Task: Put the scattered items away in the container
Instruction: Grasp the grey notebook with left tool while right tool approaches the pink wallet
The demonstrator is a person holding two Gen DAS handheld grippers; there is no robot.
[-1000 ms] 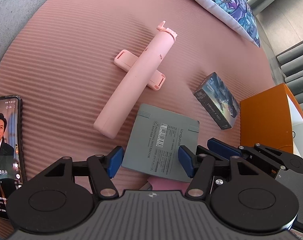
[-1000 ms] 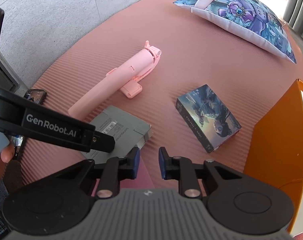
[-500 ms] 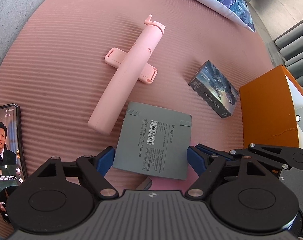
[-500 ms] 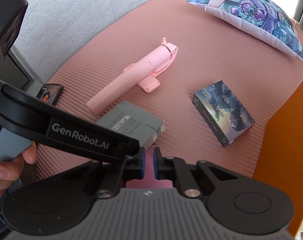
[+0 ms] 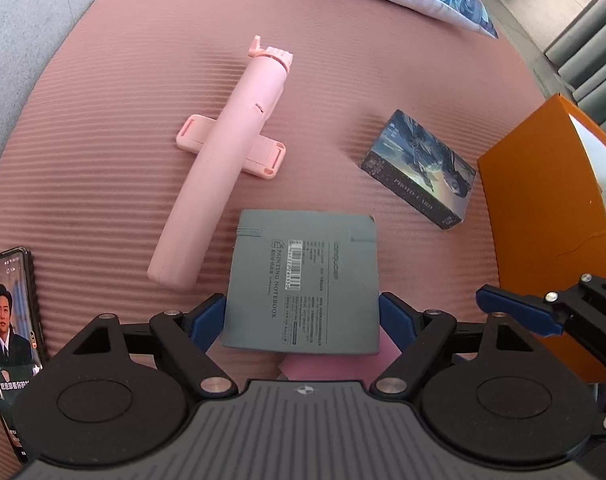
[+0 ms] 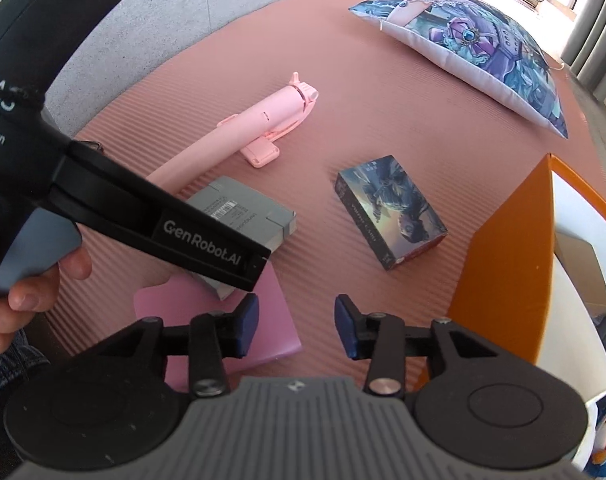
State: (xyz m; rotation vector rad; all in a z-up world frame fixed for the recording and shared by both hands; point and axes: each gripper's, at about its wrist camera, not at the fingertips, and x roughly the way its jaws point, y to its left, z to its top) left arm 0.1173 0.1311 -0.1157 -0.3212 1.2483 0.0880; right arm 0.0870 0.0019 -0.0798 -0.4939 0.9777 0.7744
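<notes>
A grey painting notebook (image 5: 303, 280) lies on a pink mat, partly over a pink pad (image 5: 327, 364). My left gripper (image 5: 303, 320) is open, its blue pads at the notebook's two near edges. The notebook (image 6: 239, 212) and pink pad (image 6: 239, 320) also show in the right wrist view. My right gripper (image 6: 297, 326) is open and empty above the mat, just right of the pink pad. A pink selfie stick (image 5: 227, 160) and a photo card box (image 5: 419, 168) lie farther off. An orange container (image 5: 543, 216) stands at the right.
A phone (image 5: 11, 340) with a lit screen lies at the mat's left edge. A printed pillow (image 6: 475, 44) lies at the far side of the mat. Grey floor surrounds the mat. The orange container (image 6: 503, 256) rises close to the right gripper's right side.
My left gripper has opened wider and moved forward so its pads flank the notebook. My right gripper, nearly shut before, has opened and shifted right and back.
</notes>
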